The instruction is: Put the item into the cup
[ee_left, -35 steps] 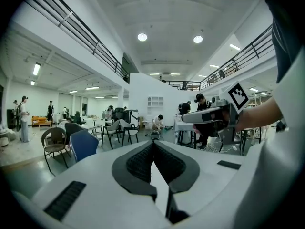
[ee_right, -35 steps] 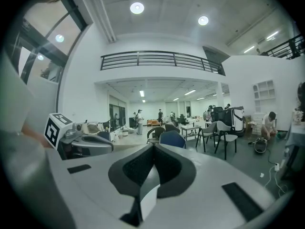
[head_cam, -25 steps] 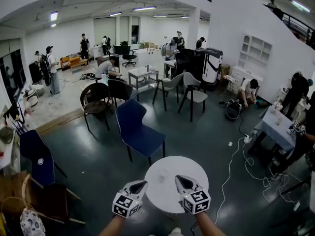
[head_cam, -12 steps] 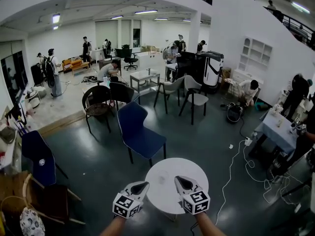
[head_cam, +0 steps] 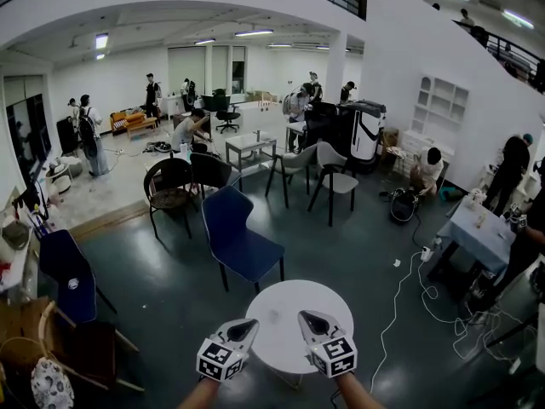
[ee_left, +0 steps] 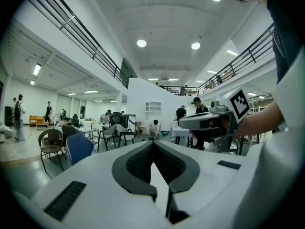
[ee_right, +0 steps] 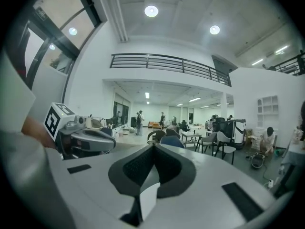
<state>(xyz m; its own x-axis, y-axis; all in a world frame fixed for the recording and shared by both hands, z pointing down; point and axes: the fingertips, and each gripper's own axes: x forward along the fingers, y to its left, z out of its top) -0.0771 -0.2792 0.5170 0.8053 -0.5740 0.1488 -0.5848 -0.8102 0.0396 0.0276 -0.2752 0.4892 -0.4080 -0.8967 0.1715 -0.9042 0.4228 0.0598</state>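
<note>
A round white table [head_cam: 294,301] stands just ahead of me in the head view. Both grippers hover over its near edge, side by side and level. My left gripper [head_cam: 249,324] is shut, its jaws meeting at the tip with nothing between them [ee_left: 153,144]. My right gripper [head_cam: 304,318] is shut too and holds nothing [ee_right: 153,147]. Each gripper view looks out across the room and catches the other gripper: the right gripper [ee_left: 209,120] and the left gripper [ee_right: 83,137]. The tabletop is too small and pale for me to make out a cup or an item on it.
A blue chair [head_cam: 238,237] stands just beyond the table, with several dark and grey chairs [head_cam: 174,186] behind it. A white cable [head_cam: 407,284] trails over the floor at the right. Another blue chair [head_cam: 64,271] and a wooden one [head_cam: 81,348] stand at the left. People are spread around the room.
The head view has shifted slightly, so the table and both grippers sit a little lower and further left. Both grippers stay shut and side by side.
</note>
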